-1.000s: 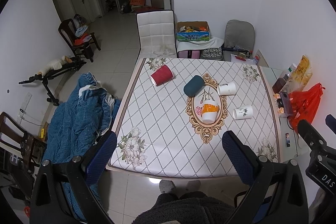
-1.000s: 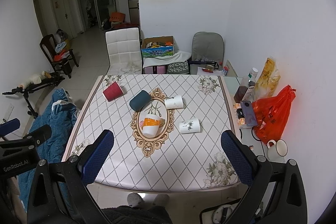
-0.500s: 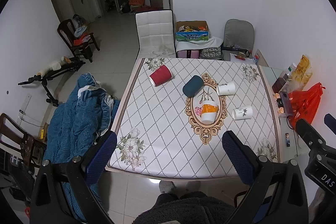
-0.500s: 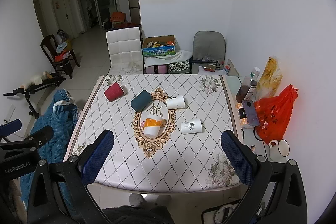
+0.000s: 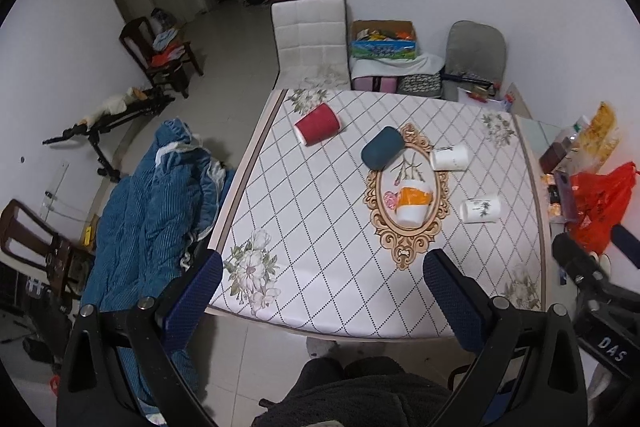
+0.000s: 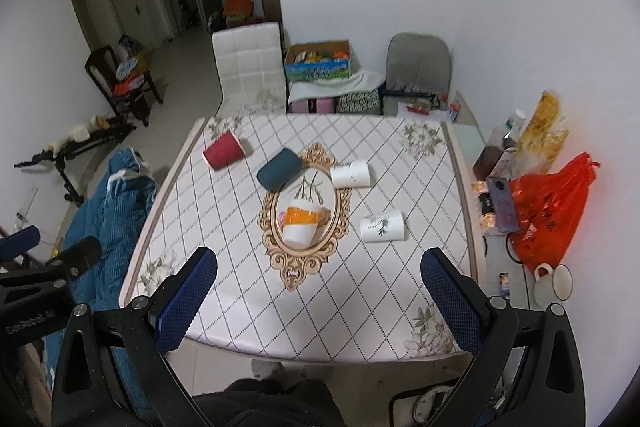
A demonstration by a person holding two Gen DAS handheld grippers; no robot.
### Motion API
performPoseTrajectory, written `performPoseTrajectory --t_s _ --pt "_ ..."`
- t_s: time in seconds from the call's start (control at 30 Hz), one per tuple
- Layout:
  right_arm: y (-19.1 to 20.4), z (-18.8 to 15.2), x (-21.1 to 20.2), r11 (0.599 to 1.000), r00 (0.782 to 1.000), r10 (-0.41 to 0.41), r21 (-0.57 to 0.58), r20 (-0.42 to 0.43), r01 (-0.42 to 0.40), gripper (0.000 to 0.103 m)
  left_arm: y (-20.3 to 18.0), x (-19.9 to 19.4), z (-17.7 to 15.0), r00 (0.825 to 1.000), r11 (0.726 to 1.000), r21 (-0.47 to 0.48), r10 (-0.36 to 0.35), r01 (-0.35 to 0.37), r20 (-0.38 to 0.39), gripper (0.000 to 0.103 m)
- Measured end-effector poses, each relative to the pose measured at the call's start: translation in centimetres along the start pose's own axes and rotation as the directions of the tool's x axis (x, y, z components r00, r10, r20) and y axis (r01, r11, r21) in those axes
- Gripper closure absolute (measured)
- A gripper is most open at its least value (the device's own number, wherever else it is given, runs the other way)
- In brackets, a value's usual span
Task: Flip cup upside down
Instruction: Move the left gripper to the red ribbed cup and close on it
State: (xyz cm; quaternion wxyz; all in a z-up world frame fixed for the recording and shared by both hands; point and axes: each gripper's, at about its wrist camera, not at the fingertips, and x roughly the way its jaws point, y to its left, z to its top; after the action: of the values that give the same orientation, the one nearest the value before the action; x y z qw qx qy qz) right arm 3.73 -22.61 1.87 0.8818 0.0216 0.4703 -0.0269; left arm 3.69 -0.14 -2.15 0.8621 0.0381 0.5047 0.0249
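Several cups lie on their sides on the table [image 5: 320,227]: a red cup [image 5: 318,124] [image 6: 222,151] at the far left, a dark teal cup [image 5: 382,147] [image 6: 278,169], an orange-and-white cup [image 5: 413,203] [image 6: 301,221] in the gold oval, and two white cups [image 5: 450,157] [image 5: 480,209] [image 6: 351,174] [image 6: 382,225] to the right. My left gripper [image 5: 322,301] and right gripper [image 6: 318,297] are open and empty, held above the table's near edge, well short of the cups.
A blue quilt [image 5: 148,219] is heaped at the table's left. A side ledge on the right holds an orange bag [image 6: 552,211], bottles and a mug [image 6: 554,281]. A white chair [image 5: 310,39] and boxes stand behind the table.
Both grippers have drifted slightly closer to the table and tilted a little downward. The cups have not moved.
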Motion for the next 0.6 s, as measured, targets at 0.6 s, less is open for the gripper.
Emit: performPoseTrajectory --t_s 0.6 --pt "0.4 0.7 14.5 0.999 0.982 0.017 -0.028 -0.189 -0.023 0.000 0.4 10.6 2.3 0.988 0.996 -0.030 0.082 -0.086 -0.133 0.000"
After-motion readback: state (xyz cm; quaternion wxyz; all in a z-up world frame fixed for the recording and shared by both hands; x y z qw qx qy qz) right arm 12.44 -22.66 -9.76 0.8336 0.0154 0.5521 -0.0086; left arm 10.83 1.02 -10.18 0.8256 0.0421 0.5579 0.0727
